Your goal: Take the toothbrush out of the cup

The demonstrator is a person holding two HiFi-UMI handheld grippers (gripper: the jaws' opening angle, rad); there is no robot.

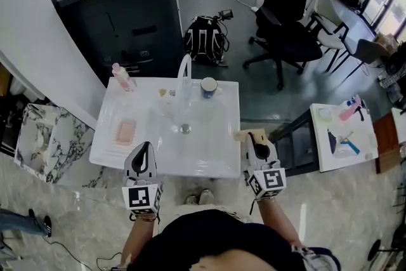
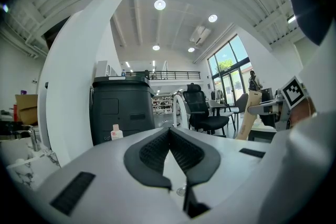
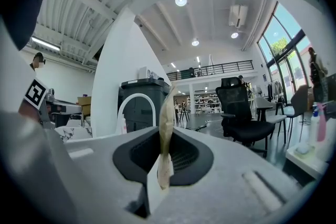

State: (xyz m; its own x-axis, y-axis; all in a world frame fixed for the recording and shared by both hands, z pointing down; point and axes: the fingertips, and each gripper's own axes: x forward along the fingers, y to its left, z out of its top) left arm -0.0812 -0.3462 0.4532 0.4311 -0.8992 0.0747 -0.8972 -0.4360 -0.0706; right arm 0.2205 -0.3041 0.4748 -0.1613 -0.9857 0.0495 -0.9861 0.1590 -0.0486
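A blue cup [image 1: 209, 87] stands at the back of the white sink counter [image 1: 216, 158], right of the arched faucet [image 1: 184, 73]; I see no toothbrush in it. At the counter's right front corner my right gripper [image 1: 252, 138] is shut on a thin tan flat thing [image 1: 244, 134]. In the right gripper view that tan thing [image 3: 164, 128] stands upright between the pads of the right gripper [image 3: 167, 136]. My left gripper [image 1: 143, 148] hovers over the counter's front left with its tips together. In its own view the left gripper [image 2: 169, 131] holds nothing.
A pink bottle [image 1: 122, 76] stands at the counter's back left and a pink soap dish [image 1: 125, 132] lies on the left side. Behind the counter are a big black printer [image 1: 120, 3], a backpack [image 1: 205, 40] and an office chair [image 1: 285, 9]. A white side table [image 1: 330, 155] stands right.
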